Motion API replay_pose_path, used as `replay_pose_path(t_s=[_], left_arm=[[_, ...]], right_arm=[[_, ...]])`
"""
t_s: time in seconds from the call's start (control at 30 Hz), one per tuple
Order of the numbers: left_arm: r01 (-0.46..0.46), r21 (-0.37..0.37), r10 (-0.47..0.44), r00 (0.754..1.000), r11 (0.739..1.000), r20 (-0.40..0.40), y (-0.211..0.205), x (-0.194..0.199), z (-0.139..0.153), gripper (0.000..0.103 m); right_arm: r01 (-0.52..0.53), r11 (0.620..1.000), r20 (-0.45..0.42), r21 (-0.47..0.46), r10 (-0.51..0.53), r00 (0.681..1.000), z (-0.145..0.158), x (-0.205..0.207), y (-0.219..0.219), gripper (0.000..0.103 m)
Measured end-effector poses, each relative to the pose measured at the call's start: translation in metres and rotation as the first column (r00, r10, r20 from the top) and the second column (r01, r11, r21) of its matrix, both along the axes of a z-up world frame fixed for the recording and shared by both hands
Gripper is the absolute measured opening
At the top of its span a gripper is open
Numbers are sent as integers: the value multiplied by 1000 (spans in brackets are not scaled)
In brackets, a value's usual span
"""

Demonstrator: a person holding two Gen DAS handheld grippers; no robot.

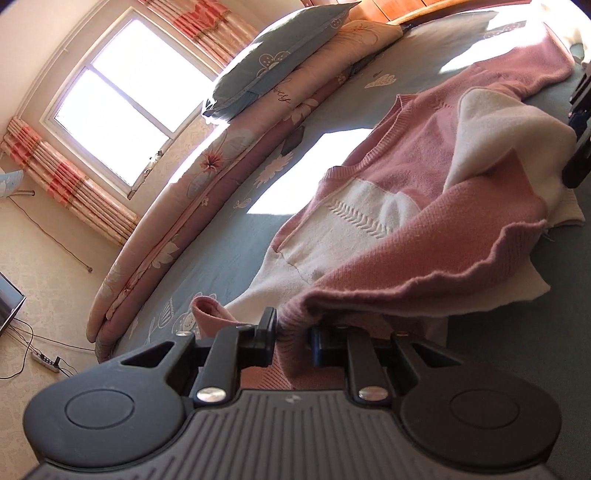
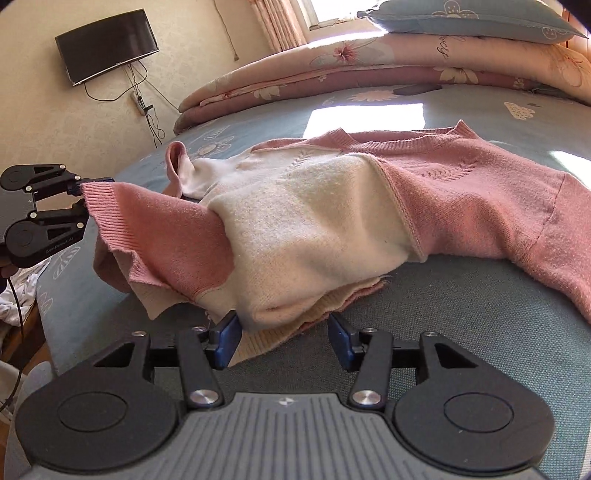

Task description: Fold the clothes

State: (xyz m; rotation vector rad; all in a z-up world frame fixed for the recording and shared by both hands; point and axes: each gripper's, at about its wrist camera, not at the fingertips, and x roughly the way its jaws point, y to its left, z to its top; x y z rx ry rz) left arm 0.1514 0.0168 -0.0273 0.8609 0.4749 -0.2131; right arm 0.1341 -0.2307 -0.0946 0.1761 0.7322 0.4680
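Surface: blue-grey bedsheet [image 2: 461, 317] with pale flower prints; sun patches fall across it.

Garment: pink and cream knitted sweater [image 2: 332, 229] lies on the sheet, partly folded, a cream panel doubled over the middle.

Long axis: in the right wrist view the sweater runs left to right; one pink sleeve [image 2: 535, 236] stretches off to the right, the ribbed pink hem [image 2: 99, 206] is lifted at the left.

Neckline: faces the far side of the bed, toward the bedding stack.

Left gripper [image 1: 293, 341]: jaws nearly closed, pinching the ribbed pink hem edge; cloth bunches between the pads and drapes away from them. In the right wrist view it holds that edge clear of the sheet.

Right gripper [image 2: 284, 338]: jaws stand about half apart. Cream fold edge sits between the blue pads; the left pad is just beside the cloth, the right pad apart from it. No grip visible.

Surroundings: folded floral quilt [image 2: 369, 70] along the far edge of the bed, blue pillow [image 2: 480, 18] on top of it.

Wall: dark screen [image 2: 107, 46] mounted with cables hanging to a power strip [image 2: 138, 101].

Window [image 1: 122, 96]: bright, striped pink curtains [image 1: 70, 184] either side.

Obstructions: nothing lies between the grippers and the sweater.
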Motion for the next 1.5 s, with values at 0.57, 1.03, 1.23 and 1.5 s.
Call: replay_pose_path(t_s=[0.57, 1.03, 1.23, 1.5], left_arm=[[-300, -68, 289, 947, 952, -138, 42, 113, -48, 15], [-224, -118, 213, 972, 967, -98, 48, 92, -36, 20], [-163, -98, 157, 985, 982, -65, 47, 66, -25, 22], [-58, -67, 55, 997, 996, -47, 48, 21, -11, 24]], right_arm=[[25, 997, -11, 75, -24, 1000, -5, 20, -26, 60], [202, 960, -257, 196, -148, 955, -13, 52, -17, 35], [332, 862, -384, 384, -178, 906, -33, 57, -31, 34], [378, 839, -363, 393, -236, 901, -35, 47, -22, 6]])
